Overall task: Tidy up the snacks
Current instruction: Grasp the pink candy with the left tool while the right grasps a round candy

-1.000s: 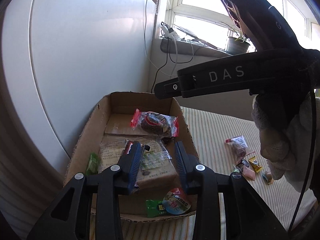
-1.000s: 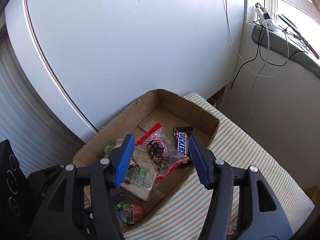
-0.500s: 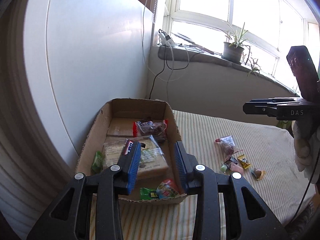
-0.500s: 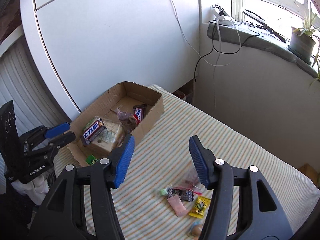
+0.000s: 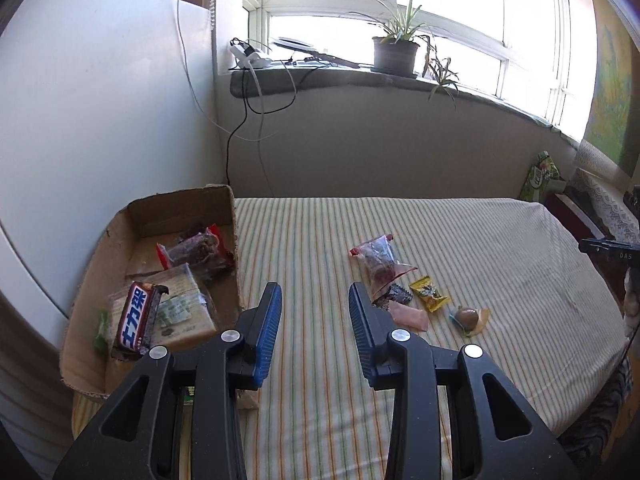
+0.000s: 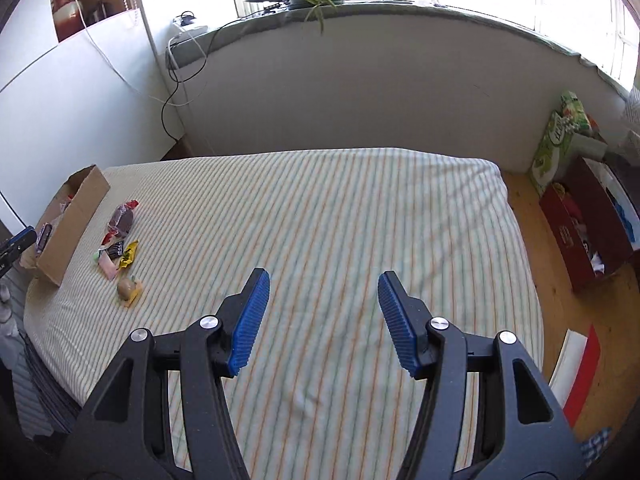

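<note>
I am looking into a home room: a striped tablecloth (image 6: 320, 208) is covering the table, a potted plant (image 5: 394, 50) sunning at twelve o'clock.

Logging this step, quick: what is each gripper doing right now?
Left gripper: open, holding nothing.
Right gripper: open, holding nothing.

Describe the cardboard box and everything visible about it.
The cardboard box is a shallow, open-topped brown tray with worn, torn edges, resting on the striped cloth at its left end, close to a white panel. Inside lie a chocolate bar, a clear red-edged packet, a flat tan pack and green wrappers.
</note>
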`<state>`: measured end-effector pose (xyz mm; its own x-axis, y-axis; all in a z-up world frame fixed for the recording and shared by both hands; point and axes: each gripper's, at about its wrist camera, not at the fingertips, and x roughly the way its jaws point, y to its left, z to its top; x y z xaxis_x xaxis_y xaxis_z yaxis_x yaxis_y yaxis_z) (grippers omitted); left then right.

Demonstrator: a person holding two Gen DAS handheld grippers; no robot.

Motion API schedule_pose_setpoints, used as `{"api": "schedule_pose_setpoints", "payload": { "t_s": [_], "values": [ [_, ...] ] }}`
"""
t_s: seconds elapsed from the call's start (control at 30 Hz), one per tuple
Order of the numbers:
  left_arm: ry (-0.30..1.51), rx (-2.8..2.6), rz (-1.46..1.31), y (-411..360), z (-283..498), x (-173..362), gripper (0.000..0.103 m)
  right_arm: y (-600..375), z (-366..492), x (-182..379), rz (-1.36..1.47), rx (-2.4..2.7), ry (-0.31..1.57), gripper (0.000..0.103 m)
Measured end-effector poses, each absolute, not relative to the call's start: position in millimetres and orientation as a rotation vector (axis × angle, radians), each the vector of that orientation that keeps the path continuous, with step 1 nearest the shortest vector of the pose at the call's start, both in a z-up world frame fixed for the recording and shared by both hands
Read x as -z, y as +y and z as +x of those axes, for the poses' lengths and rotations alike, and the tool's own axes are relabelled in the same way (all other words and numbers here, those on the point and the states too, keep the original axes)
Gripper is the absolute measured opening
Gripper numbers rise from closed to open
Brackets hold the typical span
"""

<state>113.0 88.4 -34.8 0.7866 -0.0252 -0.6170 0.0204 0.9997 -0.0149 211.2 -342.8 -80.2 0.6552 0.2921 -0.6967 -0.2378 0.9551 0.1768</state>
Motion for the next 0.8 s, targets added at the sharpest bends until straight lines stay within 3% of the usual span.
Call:
{"api": "schedule_pose_setpoints", "payload": {
  "t_s": [0.23, 0.43, 0.8],
  "values": [
    [0.688, 0.095, 0.048, 70, 118, 41, 0.033, -349, 170, 93, 0.109, -0.344, 0.807, 0.059],
    [0.785, 0.173, -0.068, 55, 112, 74, 0.033, -248, 163, 78, -0.046, -0.556, 0.823, 0.059],
    [0.876, 0.257, -0.162, 36, 149, 102, 0.033, -128, 190, 115, -0.249, -0.712, 0.9, 0.059]
  ]
}}
